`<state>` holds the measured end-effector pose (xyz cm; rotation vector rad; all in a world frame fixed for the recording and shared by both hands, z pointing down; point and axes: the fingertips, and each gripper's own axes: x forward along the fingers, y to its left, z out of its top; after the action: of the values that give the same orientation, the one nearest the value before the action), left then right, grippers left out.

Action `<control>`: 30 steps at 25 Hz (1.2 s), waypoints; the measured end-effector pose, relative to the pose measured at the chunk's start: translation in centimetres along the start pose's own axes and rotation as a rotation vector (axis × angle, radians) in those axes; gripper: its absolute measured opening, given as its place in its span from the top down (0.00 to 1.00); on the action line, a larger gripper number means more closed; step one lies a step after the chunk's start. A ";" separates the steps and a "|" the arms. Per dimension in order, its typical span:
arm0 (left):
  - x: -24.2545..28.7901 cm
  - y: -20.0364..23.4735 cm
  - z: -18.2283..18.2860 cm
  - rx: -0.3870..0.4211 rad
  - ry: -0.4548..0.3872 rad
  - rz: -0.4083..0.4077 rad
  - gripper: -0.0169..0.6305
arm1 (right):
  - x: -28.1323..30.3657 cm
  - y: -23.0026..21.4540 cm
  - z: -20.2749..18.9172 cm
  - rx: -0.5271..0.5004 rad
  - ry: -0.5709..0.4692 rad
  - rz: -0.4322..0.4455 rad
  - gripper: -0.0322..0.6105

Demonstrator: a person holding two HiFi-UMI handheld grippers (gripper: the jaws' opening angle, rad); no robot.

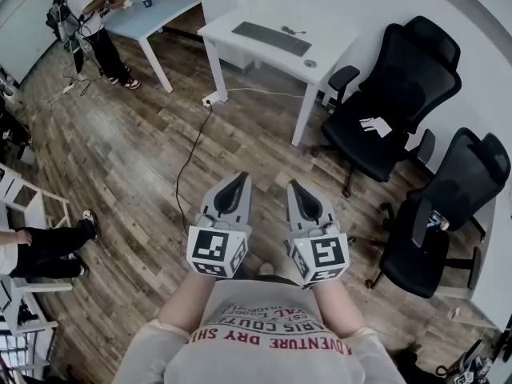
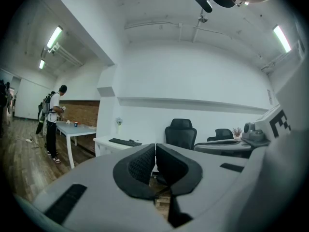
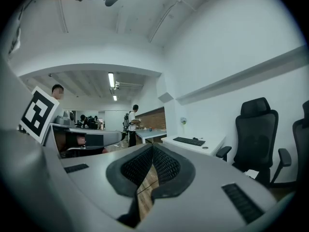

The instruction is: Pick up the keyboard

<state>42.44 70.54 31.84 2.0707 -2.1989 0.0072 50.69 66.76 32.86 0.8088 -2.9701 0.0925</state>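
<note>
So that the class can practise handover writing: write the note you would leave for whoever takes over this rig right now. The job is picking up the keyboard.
Left gripper: shut, nothing between the jaws, held level in front of the person's chest.
Right gripper: also shut and empty, level, beside the left one.
Keyboard: lies flat on the white desk across the wooden floor, ahead and apparently out of reach. A black office chair stands to the desk's right.
Done: nothing yet; the keyboard is untouched.
Left: walk to the desk, open the jaws, grip the keyboard and lift it.
</note>
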 end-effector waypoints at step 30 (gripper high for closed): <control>18.9 21.3 2.3 -0.083 0.042 -0.107 0.93 | 27.0 -3.1 0.5 -0.036 0.127 -0.100 0.91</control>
<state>20.00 52.95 33.01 2.1198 -2.0265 -0.0490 29.00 50.47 34.48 0.9092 -2.8003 0.0824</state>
